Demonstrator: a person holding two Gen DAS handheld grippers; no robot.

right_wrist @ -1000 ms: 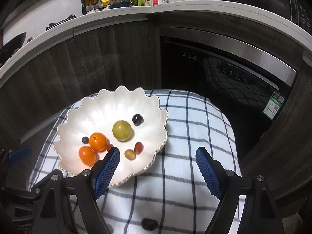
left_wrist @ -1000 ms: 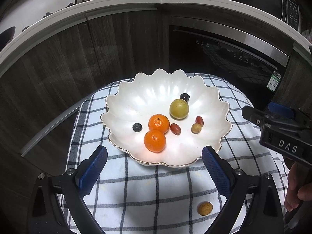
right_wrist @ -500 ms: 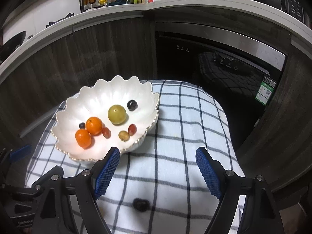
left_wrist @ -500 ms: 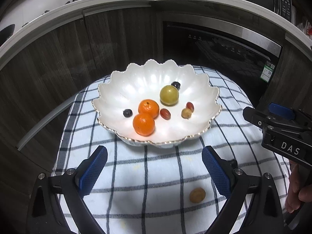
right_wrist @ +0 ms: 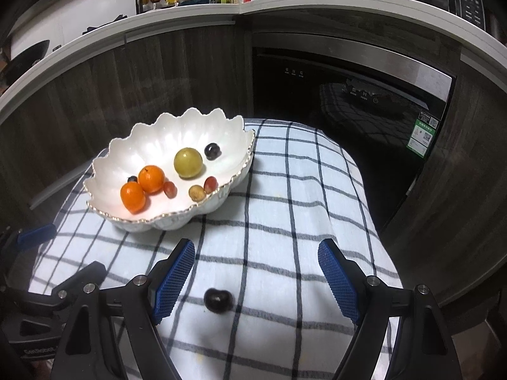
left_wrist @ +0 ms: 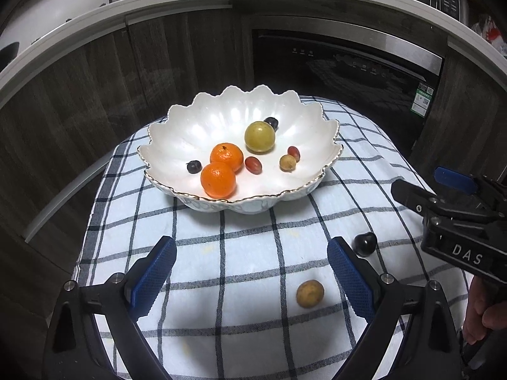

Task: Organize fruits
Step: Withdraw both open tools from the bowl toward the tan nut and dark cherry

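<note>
Both tools stand apart and empty over the checked cloth (left_wrist: 240,262). The left tool (left_wrist: 252,270) has a tan fruit (left_wrist: 310,293) just inside its right finger; the right tool (right_wrist: 256,277) has a dark cherry (right_wrist: 218,299) near its left finger. The white bowl (left_wrist: 196,117) beyond holds two oranges (left_wrist: 218,180), a green fruit (left_wrist: 259,137) and small ones.
</note>
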